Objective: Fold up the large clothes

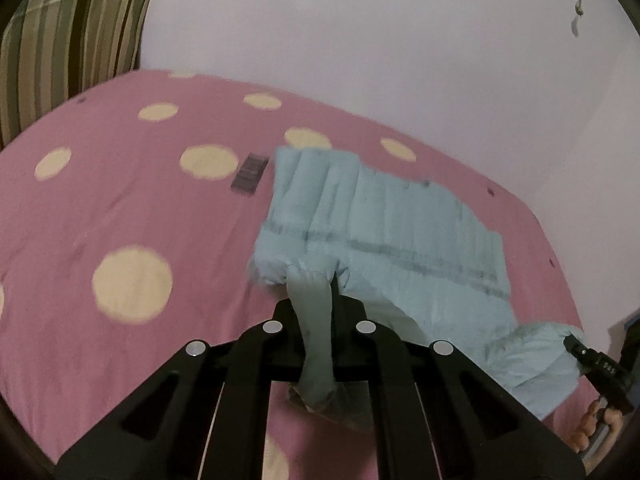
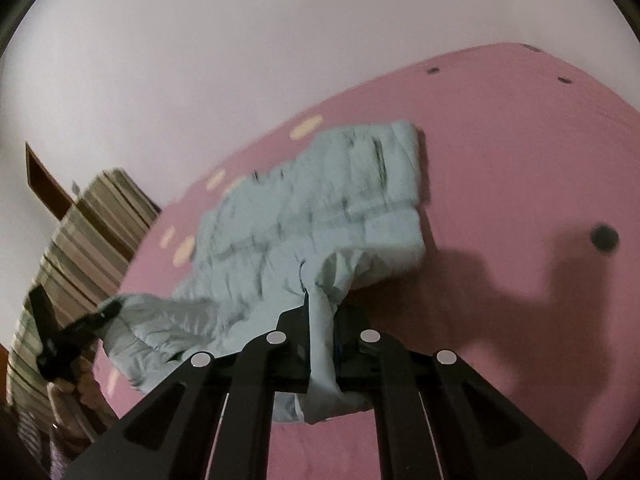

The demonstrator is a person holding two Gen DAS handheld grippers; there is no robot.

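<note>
A light blue quilted garment (image 1: 384,216) lies on a pink bed with cream dots (image 1: 132,216). My left gripper (image 1: 332,284) is shut on a bunched edge of the garment, with fabric hanging between the fingers. My right gripper (image 2: 320,300) is shut on another edge of the same garment (image 2: 320,208), fabric trailing back through it. The right gripper also shows at the lower right of the left wrist view (image 1: 576,346), pinching a corner. The left gripper shows at the lower left of the right wrist view (image 2: 106,314). The near part of the garment is lifted off the bed.
A striped green and brown cushion (image 1: 68,48) stands at the bed's far left corner against a white wall (image 1: 360,40). A small dark striped item (image 1: 250,176) lies on the bed left of the garment. The bed (image 2: 520,160) extends to the right.
</note>
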